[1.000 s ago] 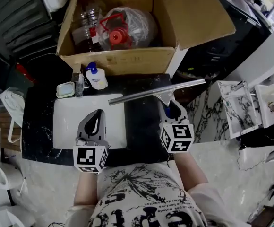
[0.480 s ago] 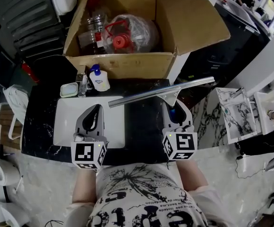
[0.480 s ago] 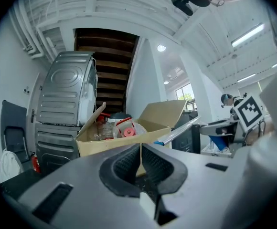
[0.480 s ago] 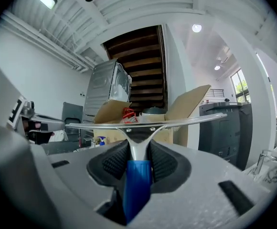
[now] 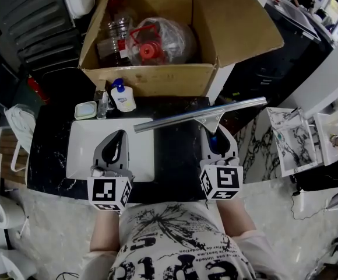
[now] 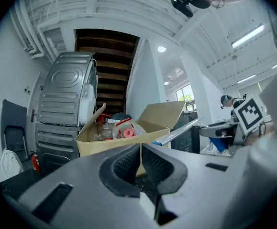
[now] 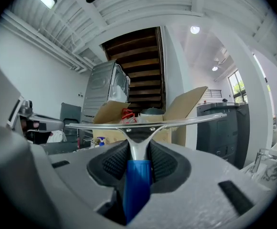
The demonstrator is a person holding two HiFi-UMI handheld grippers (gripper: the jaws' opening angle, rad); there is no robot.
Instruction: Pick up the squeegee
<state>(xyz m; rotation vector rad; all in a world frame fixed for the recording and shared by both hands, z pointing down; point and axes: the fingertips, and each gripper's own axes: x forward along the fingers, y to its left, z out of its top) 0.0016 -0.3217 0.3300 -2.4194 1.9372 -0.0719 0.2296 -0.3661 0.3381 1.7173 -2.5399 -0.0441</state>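
- While the right gripper (image 5: 214, 139) pinches the squeegee (image 5: 183, 119) where the handle meets the neck, the tool hangs clear of the black counter (image 5: 178, 156). Its blade lies crosswise just in front of the cardboard box (image 5: 151, 77).
- The left gripper (image 5: 117, 139) hovers over the white basin (image 5: 78, 156), jaws pressed together on nothing.
- Risk: the long blade overhangs the narrow grip on both sides. A quick swing could twist the handle between the pads (image 7: 112, 163), so the tool tilts or drops.
- Risk: the blade sits near the box wall. Travel toward the box could knock it.
- Materials: the blade rail is straight, bright metal. The neck is a flared metal piece with two screws. The handle (image 7: 137, 180) is blue, smooth and rounded, probably plastic. The pads are dark and finely ribbed.
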